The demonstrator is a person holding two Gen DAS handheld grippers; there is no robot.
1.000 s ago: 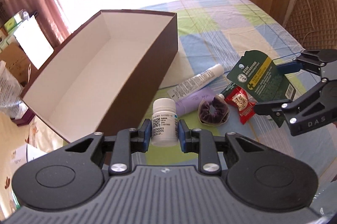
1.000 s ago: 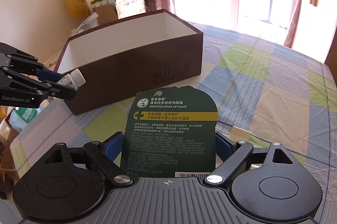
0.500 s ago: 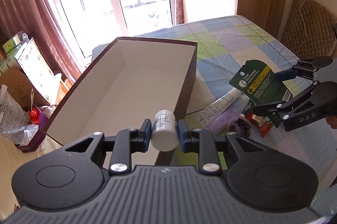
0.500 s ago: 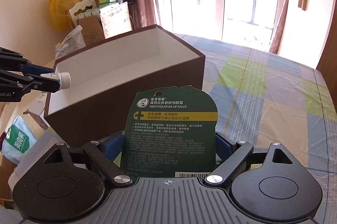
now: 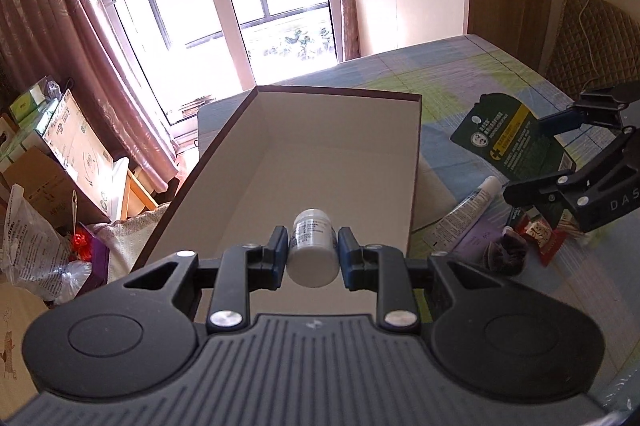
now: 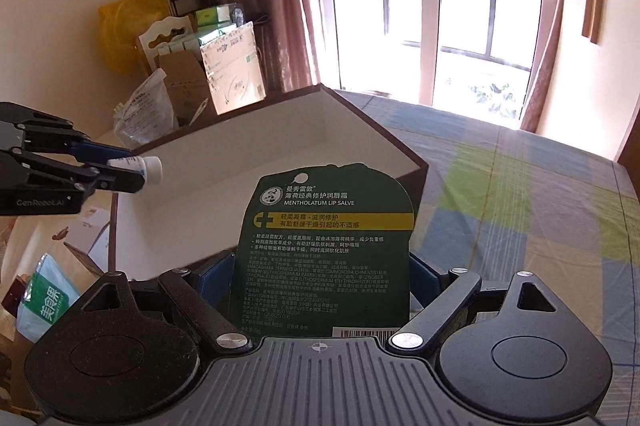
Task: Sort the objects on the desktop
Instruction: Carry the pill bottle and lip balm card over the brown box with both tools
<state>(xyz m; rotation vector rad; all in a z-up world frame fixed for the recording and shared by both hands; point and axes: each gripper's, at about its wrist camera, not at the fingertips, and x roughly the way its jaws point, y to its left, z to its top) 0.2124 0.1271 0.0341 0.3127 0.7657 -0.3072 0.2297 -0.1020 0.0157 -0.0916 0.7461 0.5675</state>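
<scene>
My left gripper (image 5: 313, 255) is shut on a small white pill bottle (image 5: 313, 250), held tipped forward above the near end of the brown box (image 5: 416, 162) with a pale inside. From the right wrist view the same bottle (image 6: 148, 168) hangs over the box's left end (image 6: 224, 162). My right gripper (image 6: 320, 274) is shut on a dark green lip salve card (image 6: 326, 250), held upright just short of the box's near wall; the card (image 5: 510, 138) shows right of the box in the left wrist view.
On the checked tablecloth (image 5: 472, 66) right of the box lie a white tube (image 5: 468, 210), a purple tube (image 5: 476, 238), a dark scrunchie (image 5: 506, 254) and a red packet (image 5: 540, 232). Cartons and bags (image 6: 208, 66) stand on the floor beyond the table's left edge.
My left gripper lifted the pill bottle off the table and carried it over the box. The right gripper rose with the card and came closer to the box.
</scene>
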